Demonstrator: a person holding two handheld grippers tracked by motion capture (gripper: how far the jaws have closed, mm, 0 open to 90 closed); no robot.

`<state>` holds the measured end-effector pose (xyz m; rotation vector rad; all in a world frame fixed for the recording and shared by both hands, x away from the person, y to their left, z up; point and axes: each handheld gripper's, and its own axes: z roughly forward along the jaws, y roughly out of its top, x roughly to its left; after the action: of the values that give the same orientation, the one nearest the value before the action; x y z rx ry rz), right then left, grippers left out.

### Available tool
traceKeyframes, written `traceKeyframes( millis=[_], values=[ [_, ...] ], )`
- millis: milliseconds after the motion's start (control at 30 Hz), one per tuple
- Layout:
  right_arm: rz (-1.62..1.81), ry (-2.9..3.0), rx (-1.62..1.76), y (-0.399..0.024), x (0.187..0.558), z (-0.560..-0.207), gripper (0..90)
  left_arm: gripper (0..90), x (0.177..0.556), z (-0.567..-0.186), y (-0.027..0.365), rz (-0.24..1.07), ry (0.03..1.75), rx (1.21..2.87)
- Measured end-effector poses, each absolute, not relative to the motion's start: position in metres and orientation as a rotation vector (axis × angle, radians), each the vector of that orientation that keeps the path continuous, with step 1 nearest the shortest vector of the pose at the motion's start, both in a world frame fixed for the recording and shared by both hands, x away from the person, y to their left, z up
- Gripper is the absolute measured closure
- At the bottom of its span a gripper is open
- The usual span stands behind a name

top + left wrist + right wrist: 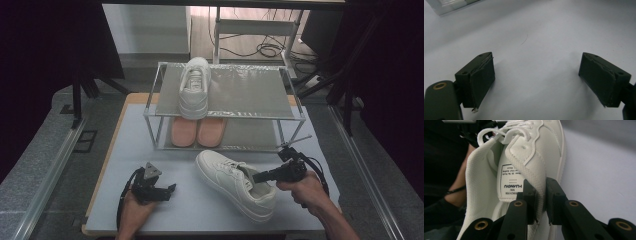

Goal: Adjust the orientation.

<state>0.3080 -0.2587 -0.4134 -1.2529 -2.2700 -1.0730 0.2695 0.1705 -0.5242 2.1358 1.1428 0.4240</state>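
The right hand-held gripper [541, 195] pinches the heel collar of the white sneaker [235, 182] in front of the shoe rack [225, 107]; the left hand-held gripper [536, 80] rests open and empty. The pickup seems underway; next it likely needs lifting beside its mate [195, 87] on the rack's top shelf.

Dim, soft overhead light; dark surroundings, faint shadows, slightly blurred close-ups.

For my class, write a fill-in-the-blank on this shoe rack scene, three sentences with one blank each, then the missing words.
1. The right tool is shut on the collar of the white sneaker on the table, while the left tool stands ____.
2. One white sneaker on the rack sits on the ____ shelf.
3. The pair on the lower shelf is ____ in colour.

Missing words: open; top; pink
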Motion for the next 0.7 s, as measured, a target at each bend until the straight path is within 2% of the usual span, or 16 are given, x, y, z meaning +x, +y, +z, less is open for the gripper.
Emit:
traceKeyframes(
  millis=[700],
  values=[
    [-1.241,-2.104,-1.279,-0.287,0.312,-0.372,79.9,13.3,0.270,-0.524,0.171,0.423,1.145,2.137]
  ],
)
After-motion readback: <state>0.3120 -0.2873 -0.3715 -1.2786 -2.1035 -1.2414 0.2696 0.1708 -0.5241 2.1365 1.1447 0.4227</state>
